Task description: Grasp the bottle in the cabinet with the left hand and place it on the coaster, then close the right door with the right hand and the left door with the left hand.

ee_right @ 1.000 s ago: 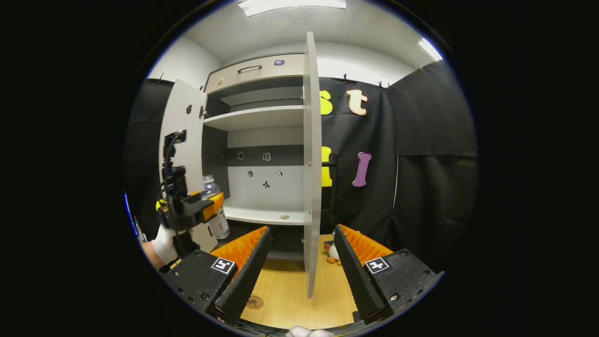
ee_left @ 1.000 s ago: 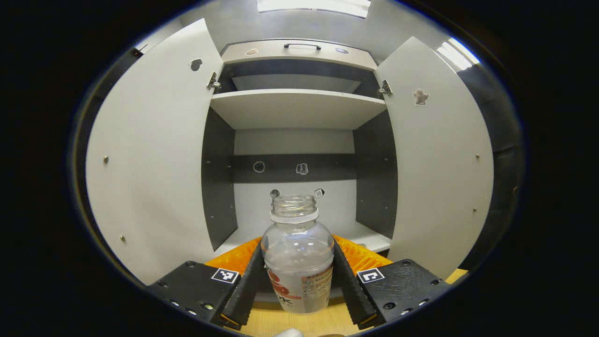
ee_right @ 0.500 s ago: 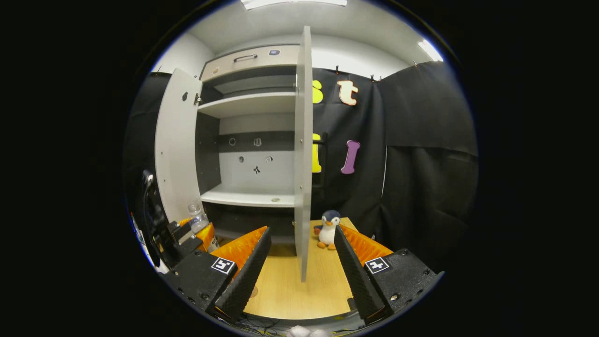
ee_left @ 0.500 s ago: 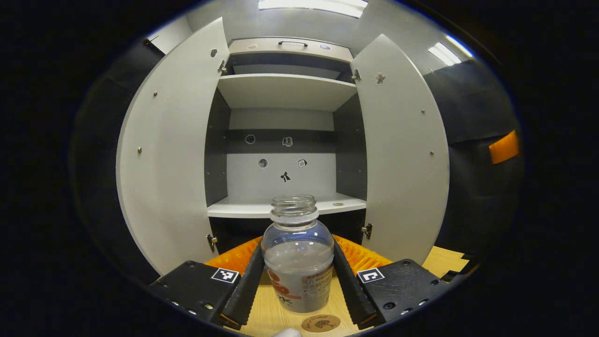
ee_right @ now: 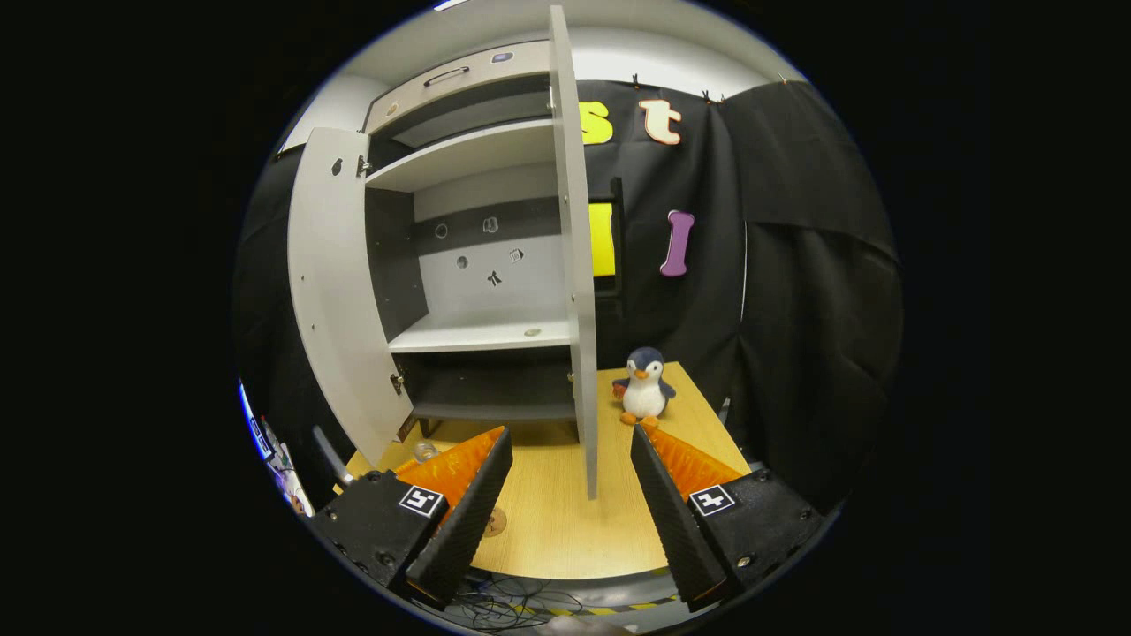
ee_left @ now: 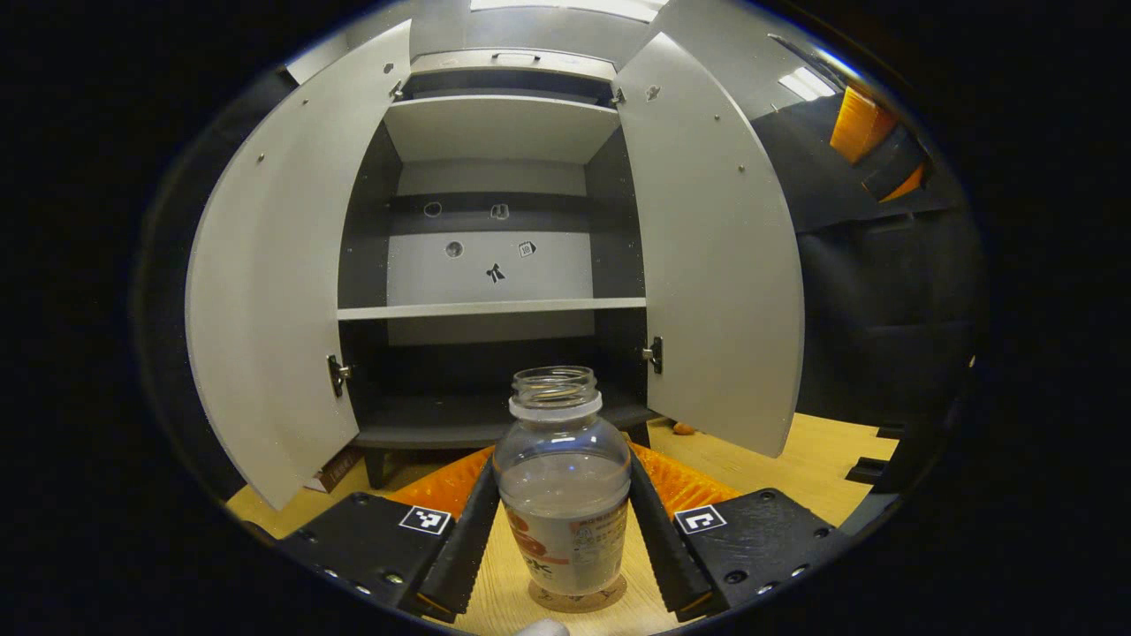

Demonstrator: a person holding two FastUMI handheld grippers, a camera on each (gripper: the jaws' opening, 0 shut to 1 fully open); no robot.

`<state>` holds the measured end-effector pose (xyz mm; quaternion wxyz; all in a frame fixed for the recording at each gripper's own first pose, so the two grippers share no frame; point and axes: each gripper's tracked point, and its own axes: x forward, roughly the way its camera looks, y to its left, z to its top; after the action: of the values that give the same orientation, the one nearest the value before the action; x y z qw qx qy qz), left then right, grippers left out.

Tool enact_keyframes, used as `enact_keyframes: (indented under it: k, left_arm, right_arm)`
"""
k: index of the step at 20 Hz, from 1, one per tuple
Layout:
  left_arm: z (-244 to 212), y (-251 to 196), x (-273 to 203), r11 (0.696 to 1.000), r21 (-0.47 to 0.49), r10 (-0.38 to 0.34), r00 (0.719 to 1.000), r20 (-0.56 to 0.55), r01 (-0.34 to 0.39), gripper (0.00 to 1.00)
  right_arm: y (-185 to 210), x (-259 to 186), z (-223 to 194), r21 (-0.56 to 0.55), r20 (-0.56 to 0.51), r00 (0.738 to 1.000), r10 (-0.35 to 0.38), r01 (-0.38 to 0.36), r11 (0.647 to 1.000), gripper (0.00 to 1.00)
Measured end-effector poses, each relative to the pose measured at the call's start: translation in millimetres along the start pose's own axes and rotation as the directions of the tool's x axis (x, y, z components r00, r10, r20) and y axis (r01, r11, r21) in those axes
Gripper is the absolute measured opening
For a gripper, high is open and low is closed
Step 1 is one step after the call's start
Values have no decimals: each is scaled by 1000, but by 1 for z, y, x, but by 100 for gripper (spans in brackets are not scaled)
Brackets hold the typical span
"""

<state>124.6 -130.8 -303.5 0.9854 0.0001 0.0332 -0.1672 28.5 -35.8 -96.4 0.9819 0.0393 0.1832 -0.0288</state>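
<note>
Since a second ago the bottle has come out of the cabinet and down toward the table, and the cabinet now sits farther back. In the left gripper view, the left gripper (ee_left: 563, 530) pinches the bottle (ee_left: 562, 495) upright between its two fingers, mouth open at the top, and the round edge of the coaster (ee_left: 579, 601) peeks out directly beneath the bottle's base; whether the base already touches it I cannot tell. So the bottle's long axis stands vertical right above its target, and what's left looks like a straight drop and release. Both doors stand wide open, the left door (ee_left: 265, 300) and the right door (ee_left: 716, 265). In the right gripper view, the right gripper (ee_right: 565, 512) hangs spread and empty, with the right door's edge (ee_right: 579, 291) straight ahead between its fingers, nearest that hand. A toy penguin (ee_right: 644, 384) stands on the table (ee_right: 548, 521) beyond.
</note>
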Motion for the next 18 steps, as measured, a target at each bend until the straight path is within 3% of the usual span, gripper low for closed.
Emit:
enact_keyframes:
  k: [6,10,11,14,15,16,18]
  left_arm:
    - [-38,8,14,998,-56,-10,1000,-22,9,77]
    - [-48,1,10,999,-24,-27,1000,-10,27,77]
    - [-51,-1,9,999,-23,-35,999,-14,35,81]
    - [-52,-3,8,999,-6,-45,999,5,45,77]
    - [-52,-3,11,999,2,-45,999,10,45,82]
    - [-56,-3,10,999,13,-48,999,0,48,80]
    - [-54,3,9,999,41,-26,1000,-3,26,88]
  right_arm:
    - [4,-4,-6,-56,-23,999,-26,25,998,83]
    - [7,-7,-1,-68,-6,1000,-25,25,997,83]
    - [7,-9,1,-67,-1,1000,-28,28,997,84]
    - [10,-14,1,-79,8,999,-32,32,996,83]
    - [11,-16,0,-83,10,999,-33,34,996,83]
    - [12,-17,0,-85,13,999,-31,32,996,83]
    - [14,-20,0,-91,20,999,-30,32,995,83]
